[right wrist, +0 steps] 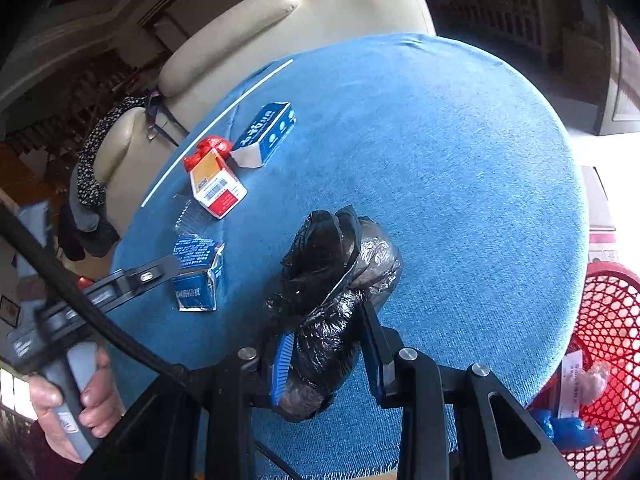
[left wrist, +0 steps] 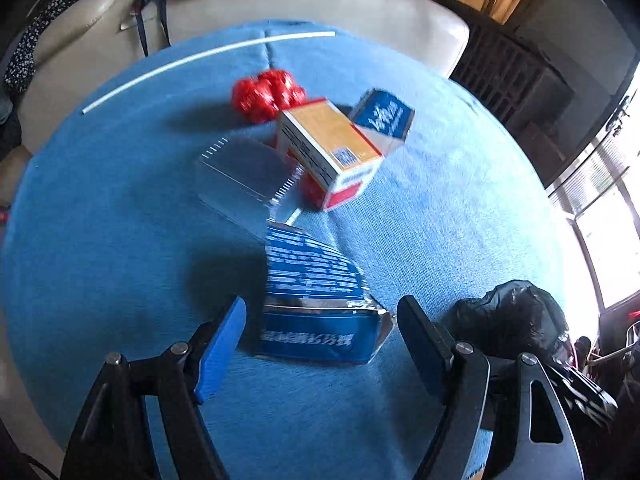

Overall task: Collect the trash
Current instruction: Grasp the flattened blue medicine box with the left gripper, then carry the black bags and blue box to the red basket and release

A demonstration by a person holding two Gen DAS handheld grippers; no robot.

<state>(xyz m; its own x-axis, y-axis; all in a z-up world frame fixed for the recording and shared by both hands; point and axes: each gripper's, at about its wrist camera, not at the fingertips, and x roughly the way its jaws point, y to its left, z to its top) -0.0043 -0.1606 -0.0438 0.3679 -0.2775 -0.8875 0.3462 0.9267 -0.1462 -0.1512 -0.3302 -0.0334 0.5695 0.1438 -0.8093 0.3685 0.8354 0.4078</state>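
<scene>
Left gripper (left wrist: 322, 334) first: I see its jaws spread wide on either side of a torn blue carton (left wrist: 316, 300) lying on the blue tablecloth (left wrist: 120, 240), with daylight between each pad and the cardboard, so nothing is held. From the right wrist view I can see a hand (right wrist: 80, 396) wrapped round that gripper's handle. My right gripper (right wrist: 328, 360) is clamped on a crumpled black plastic bag (right wrist: 340, 280), both blue pads pressing into its sides above the cloth. Farther out on the table, an orange and white box (left wrist: 332, 152) lies tilted, touching a second blue carton (left wrist: 384, 118) on one side and a clear plastic sheet (left wrist: 244, 172) on the other. Red crumpled wrapping (left wrist: 268, 94) sits just behind the box. A red mesh basket (right wrist: 604, 320) stands off the table's edge beside my right gripper, with some scraps inside.
</scene>
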